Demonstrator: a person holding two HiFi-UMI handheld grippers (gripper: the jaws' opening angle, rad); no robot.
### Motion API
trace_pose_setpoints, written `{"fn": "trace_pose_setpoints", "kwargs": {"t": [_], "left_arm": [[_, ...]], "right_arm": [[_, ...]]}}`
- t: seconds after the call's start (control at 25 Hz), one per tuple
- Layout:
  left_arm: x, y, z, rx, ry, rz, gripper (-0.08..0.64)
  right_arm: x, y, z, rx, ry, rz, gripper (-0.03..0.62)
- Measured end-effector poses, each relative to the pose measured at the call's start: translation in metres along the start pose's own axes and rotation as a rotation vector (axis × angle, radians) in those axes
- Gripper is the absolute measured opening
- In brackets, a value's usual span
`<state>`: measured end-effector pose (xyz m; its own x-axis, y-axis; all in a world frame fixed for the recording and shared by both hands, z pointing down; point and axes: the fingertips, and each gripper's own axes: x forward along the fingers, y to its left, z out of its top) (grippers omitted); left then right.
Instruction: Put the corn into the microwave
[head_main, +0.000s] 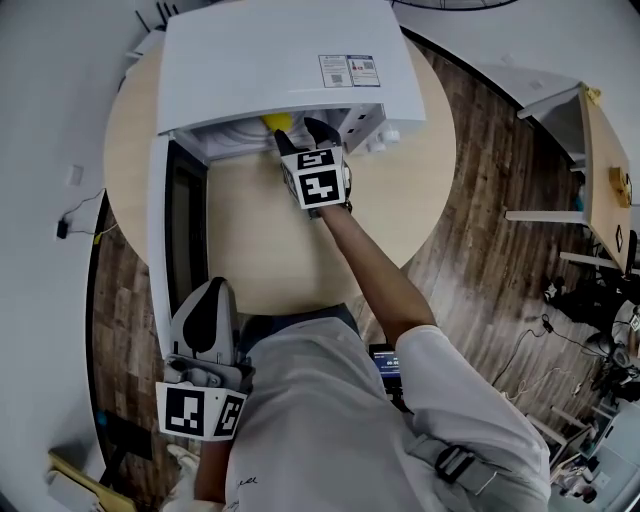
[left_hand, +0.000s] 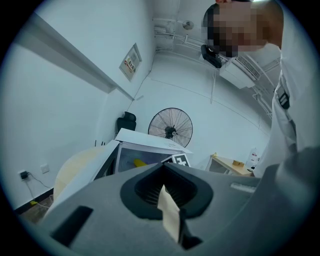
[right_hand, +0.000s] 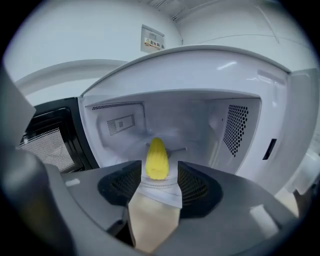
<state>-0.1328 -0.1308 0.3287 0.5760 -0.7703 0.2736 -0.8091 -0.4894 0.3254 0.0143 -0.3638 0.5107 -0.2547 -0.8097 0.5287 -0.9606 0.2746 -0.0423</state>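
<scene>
One table (head_main: 250, 240), one microwave (head_main: 280, 60), one corn (head_main: 277, 122) and two grippers are in sight, plus one fan (left_hand: 170, 127) far back in the left gripper view and a second, smaller table (head_main: 600, 150) at the right edge of the head view.

At the far left, the left gripper (head_main: 213, 290) hangs low beside the person's body, off the near edge of the round table and well apart from the microwave. Its jaws are drawn together to a thin slit with nothing between them. Its view looks across at the open microwave from a distance, with the corn a small yellow spot inside.

Next, the microwave's door (head_main: 160, 230) stands swung out to the left. The cavity is open toward the person.

The corn lies on the cavity floor, near the middle, its tip pointing to the back wall.

Just right of it in the head view, the right gripper (head_main: 303, 135) is at the microwave's mouth, reaching in. Its jaws stand well apart and grip nothing. In the right gripper view the corn shows in line with the gap, just beyond the jaw tips; the pads do not touch it.
</scene>
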Motion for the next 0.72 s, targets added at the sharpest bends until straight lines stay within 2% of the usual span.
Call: {"fn": "trace_pose_setpoints", "kwargs": {"t": [0.44, 0.72], "left_arm": [[-0.006, -0.003, 0.004, 0.020, -0.017, -0.017, -0.011], [-0.008, -0.011, 0.004, 0.060, -0.020, -0.046, -0.011]], "right_arm": [[-0.033, 0.007, -0.003, 0.010, 0.000, 0.023, 0.213], [-0.062, 0.012, 0.002, 0.030, -0.030, 0.042, 0.192]]}}
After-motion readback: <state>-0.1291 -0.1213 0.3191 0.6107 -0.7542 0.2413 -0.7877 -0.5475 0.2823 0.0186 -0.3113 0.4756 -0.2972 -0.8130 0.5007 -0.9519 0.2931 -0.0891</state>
